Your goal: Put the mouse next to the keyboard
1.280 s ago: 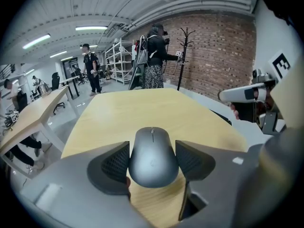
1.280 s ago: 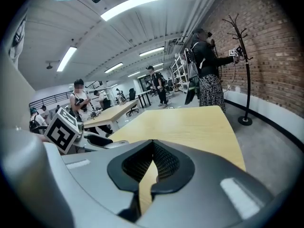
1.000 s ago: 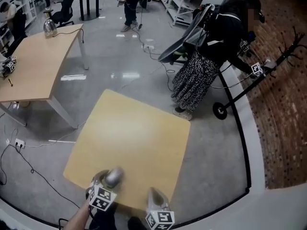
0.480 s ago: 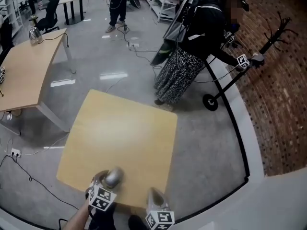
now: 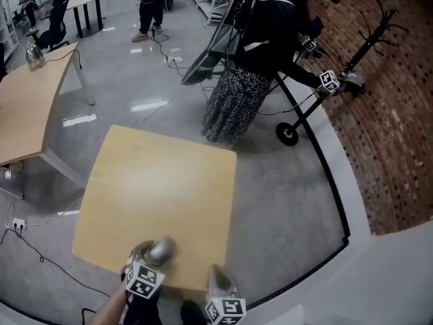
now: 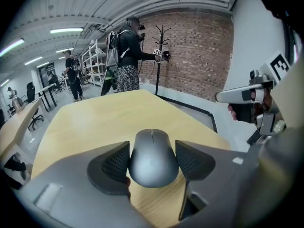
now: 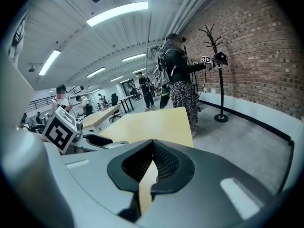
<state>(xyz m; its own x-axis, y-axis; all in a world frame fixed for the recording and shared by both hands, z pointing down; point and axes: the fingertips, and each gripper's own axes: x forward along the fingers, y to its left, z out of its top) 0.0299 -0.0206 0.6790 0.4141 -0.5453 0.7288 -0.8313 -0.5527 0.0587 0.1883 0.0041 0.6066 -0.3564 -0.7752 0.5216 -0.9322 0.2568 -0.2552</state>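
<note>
A grey computer mouse [image 6: 152, 157] sits between the ribbed pads of my left gripper [image 6: 152, 161], which is shut on it. In the head view the mouse [image 5: 160, 250] shows as a grey dome above the left gripper's marker cube [image 5: 144, 280], over the near edge of a square light wooden table [image 5: 155, 195]. My right gripper [image 7: 153, 161] is shut with nothing in it; its jaws meet at the tips. It hangs at the table's near edge to the right of the left one [image 5: 222, 291]. No keyboard is in view.
The wooden table top [image 6: 109, 115] is bare. A person [image 5: 247, 59] stands beyond its far right corner, by a black coat stand [image 5: 318, 100] and a brick wall [image 5: 385, 100]. A larger desk [image 5: 27, 107] stands at the left. Cables lie on the grey floor.
In the head view the table, the person and the coat stand have slid left and up, so my viewpoint has shifted. Both grippers keep their places at the lower edge, the mouse still held.
</note>
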